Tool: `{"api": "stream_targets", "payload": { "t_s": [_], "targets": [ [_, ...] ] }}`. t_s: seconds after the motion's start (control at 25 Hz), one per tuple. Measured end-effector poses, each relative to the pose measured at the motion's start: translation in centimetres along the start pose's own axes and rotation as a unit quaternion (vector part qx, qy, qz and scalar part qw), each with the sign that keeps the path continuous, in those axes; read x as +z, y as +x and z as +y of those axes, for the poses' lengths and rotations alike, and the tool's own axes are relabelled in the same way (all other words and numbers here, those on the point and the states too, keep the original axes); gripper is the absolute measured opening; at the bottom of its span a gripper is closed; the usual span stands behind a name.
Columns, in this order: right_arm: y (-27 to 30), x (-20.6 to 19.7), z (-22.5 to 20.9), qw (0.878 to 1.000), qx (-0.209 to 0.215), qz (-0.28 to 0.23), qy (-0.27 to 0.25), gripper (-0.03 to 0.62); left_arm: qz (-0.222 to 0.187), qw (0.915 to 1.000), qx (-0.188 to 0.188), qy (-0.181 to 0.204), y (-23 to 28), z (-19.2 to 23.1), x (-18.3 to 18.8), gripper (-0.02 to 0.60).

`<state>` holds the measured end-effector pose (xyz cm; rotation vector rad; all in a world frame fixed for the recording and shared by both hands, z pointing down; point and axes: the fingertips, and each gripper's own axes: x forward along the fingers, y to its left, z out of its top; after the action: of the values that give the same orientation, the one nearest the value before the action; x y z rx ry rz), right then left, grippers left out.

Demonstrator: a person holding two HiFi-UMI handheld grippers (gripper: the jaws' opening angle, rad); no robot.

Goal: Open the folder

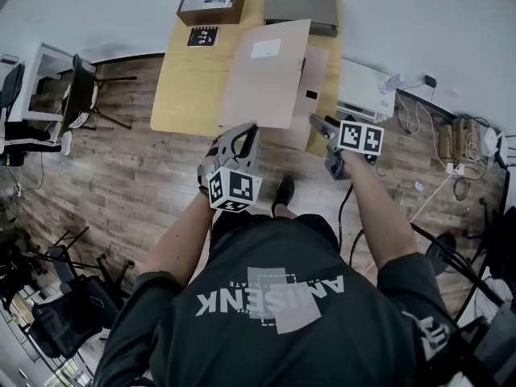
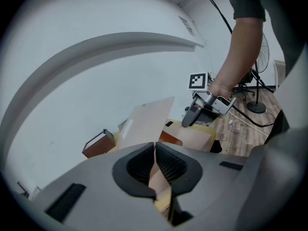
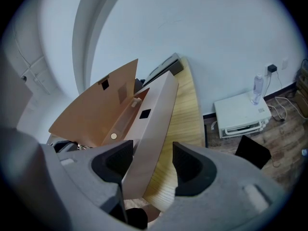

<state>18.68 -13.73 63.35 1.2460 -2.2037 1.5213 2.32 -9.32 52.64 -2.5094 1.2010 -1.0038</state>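
Observation:
A brown cardboard folder (image 1: 270, 71) lies on the yellow wooden table (image 1: 189, 87), its front cover raised and swung up to the left. My left gripper (image 1: 246, 131) is at the cover's near edge and is shut on it; in the left gripper view the thin brown cover (image 2: 147, 121) runs down between the closed pads (image 2: 166, 165). My right gripper (image 1: 316, 123) sits at the folder's near right corner. In the right gripper view its jaws stand apart around the lower panel (image 3: 154, 124), which lies against the left jaw only. The folder's inside (image 3: 94, 112) shows a clasp strip.
At the table's far end stand a brown box (image 1: 211, 5), a grey flat device (image 1: 300, 6) and a marker card (image 1: 203, 36). A white appliance (image 1: 367, 91) with a bottle (image 3: 258, 89) sits right of the table. Chairs (image 1: 81, 95) stand left; cables (image 1: 451, 168) lie right.

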Motion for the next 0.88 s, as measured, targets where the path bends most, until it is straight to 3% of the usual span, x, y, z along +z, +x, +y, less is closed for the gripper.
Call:
{"api": "stream_targets", "payload": {
  "t_s": [0.36, 0.6, 0.88],
  "targets": [
    [0.7, 0.1, 0.2, 1.000, -0.010, 0.020, -0.015, 0.245, -0.005, 0.9983, 0.052, 0.025, 0.2, 2.1, 0.0, 0.015],
    [0.9, 0.2, 0.6, 0.999, -0.013, 0.023, -0.018, 0.245, 0.009, 0.9929, 0.064, 0.099, 1.7, 1.8, 0.3, 0.127],
    [1.2, 0.3, 0.7, 0.999, -0.011, 0.026, -0.019, 0.245, 0.013, 0.9791, 0.058, 0.195, 2.6, 0.6, 0.2, 0.129]
  ]
}}
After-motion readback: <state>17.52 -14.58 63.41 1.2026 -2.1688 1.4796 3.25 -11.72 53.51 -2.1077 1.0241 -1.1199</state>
